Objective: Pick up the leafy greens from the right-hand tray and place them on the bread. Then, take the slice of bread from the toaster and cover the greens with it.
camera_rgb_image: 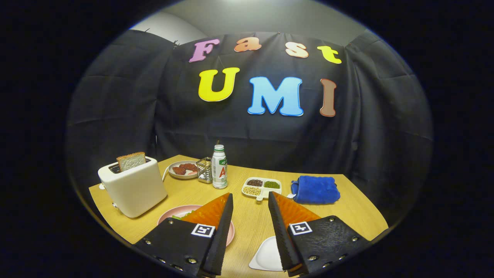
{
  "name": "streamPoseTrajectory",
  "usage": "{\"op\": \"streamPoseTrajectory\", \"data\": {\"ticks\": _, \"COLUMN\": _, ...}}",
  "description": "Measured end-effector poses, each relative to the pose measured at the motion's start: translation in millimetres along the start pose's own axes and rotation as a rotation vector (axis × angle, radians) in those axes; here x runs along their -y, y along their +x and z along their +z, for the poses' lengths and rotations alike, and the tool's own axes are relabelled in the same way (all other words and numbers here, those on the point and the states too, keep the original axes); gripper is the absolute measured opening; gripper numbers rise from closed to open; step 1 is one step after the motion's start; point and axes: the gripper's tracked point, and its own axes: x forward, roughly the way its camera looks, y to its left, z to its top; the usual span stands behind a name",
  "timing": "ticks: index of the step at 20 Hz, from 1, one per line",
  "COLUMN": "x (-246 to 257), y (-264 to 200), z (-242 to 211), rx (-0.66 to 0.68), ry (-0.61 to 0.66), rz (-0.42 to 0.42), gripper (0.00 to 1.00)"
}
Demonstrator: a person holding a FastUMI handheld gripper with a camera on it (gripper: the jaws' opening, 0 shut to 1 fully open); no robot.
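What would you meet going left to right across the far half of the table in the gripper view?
Toaster → plate of red food → bottle → compartment dish → blue towel. The claw is open, holding nothing.

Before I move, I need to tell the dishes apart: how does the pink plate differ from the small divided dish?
The pink plate is round and lies partly behind one finger beside the toaster; the divided dish is white, squarish and lies beyond the open jaws of the gripper. The plate shows a bit of green; the dish holds three separate fillings. Both rest flat on the wooden table.
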Motion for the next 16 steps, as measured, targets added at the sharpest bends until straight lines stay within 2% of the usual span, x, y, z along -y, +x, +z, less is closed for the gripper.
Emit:
{"op": "streamPoseTrajectory", "data": {"ticks": 4, "x": -20.9, "y": -19.3, "z": 42.7, "rx": 0.060, "ry": -0.001, "rz": 0.063, "gripper": 0.56}}
{"op": "streamPoseTrajectory", "data": {"ticks": 10, "x": -105.2, "y": -32.2, "z": 93.6, "rx": 0.110, "ry": 0.035, "rz": 0.250, "gripper": 0.56}}
{"op": "streamPoseTrajectory", "data": {"ticks": 16, "x": -205.1, "y": -20.6, "z": 94.4, "rx": 0.094, "ry": 0.072, "rz": 0.362, "gripper": 0.56}}
